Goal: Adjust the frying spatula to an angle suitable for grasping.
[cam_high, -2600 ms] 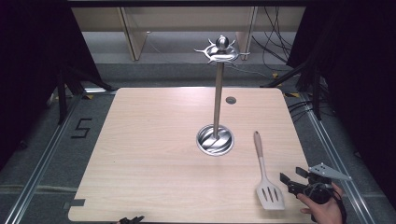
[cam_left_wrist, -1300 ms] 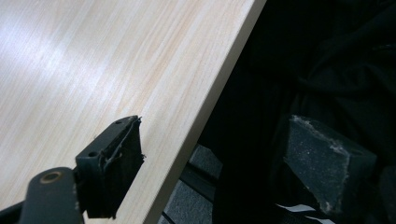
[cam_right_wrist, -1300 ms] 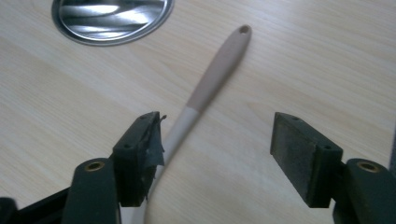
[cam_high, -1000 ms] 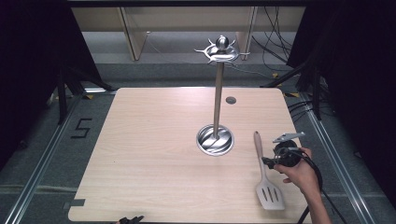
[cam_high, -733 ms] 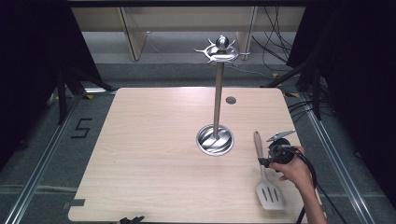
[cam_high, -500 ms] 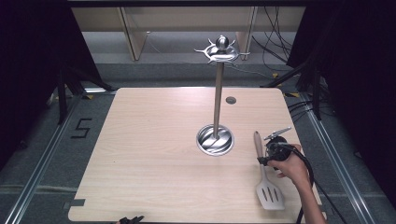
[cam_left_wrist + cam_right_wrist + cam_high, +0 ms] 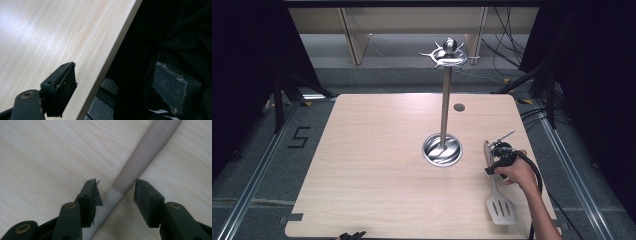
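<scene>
- Pale wooden tabletop (image 7: 377,165) carries a slotted spatula with a taupe-grey handle and a steel blade (image 7: 495,192), lying flat near the right edge, blade end toward the person, handle end pointing away.
- Steel utensil stand, a thin upright pole on a round polished base (image 7: 442,149), stands near the middle of the tabletop, to the left of the spatula handle and apart from it. A hooked ring tops the pole.
- Right gripper (image 7: 490,161), held in the person's right hand (image 7: 517,173), sits low over the spatula handle, at its upper part.
- In the right gripper view, the right gripper (image 7: 116,192) straddles the handle (image 7: 142,157): the shaft passes diagonally between the two black jaws, just where the taupe grip meets the paler neck.
- Jaws at medium spread and have just been closing. The left pad lies very close to the neck; a clear gap of wood shows between the right pad and the handle. Not yet clamped.
- Spatula rests on the wood, not lifted.
- Left gripper (image 7: 115,85) hangs at the near edge of the tabletop, jaws spread wide, one pad over the wood, the other over dark cloth beyond the edge. Nothing between them.
</scene>
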`<state>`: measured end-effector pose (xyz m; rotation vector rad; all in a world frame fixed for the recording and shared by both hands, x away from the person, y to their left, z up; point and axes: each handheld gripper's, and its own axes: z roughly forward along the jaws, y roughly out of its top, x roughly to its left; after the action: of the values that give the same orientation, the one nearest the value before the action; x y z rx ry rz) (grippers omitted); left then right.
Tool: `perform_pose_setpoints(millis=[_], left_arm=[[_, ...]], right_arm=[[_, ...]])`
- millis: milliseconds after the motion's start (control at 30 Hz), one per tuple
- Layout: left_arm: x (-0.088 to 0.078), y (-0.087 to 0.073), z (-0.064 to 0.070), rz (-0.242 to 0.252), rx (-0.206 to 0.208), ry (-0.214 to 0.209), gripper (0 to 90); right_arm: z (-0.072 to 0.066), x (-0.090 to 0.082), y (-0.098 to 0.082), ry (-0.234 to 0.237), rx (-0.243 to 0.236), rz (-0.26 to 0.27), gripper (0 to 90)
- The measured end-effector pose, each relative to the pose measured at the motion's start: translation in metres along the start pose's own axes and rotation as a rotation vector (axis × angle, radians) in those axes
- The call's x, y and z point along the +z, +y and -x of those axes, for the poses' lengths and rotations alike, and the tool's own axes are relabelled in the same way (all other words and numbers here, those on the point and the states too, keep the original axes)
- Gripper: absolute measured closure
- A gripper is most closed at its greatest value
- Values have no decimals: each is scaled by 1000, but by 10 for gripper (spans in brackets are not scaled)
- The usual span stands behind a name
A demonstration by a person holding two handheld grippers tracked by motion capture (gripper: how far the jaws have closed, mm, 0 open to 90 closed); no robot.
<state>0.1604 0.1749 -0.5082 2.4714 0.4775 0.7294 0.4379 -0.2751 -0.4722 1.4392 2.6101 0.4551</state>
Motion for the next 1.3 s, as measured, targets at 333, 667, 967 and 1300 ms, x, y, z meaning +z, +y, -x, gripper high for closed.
perform_pose_setpoints(millis=[333, 667, 967, 1300], left_arm=[[-3, 0, -1, -7, 4, -7, 181], [-2, 1, -1, -5, 6, -39, 182], [-2, 1, -1, -11, 13, -23, 182], [-3, 1, -1, -16, 15, -44, 181]], right_arm=[[1, 6, 10, -18, 37, -85, 569], [-2, 8, 20, 28, -79, -112, 658], [-2, 9, 26, 52, -81, -141, 712], [-10, 13, 40, -17, -79, -241, 727]])
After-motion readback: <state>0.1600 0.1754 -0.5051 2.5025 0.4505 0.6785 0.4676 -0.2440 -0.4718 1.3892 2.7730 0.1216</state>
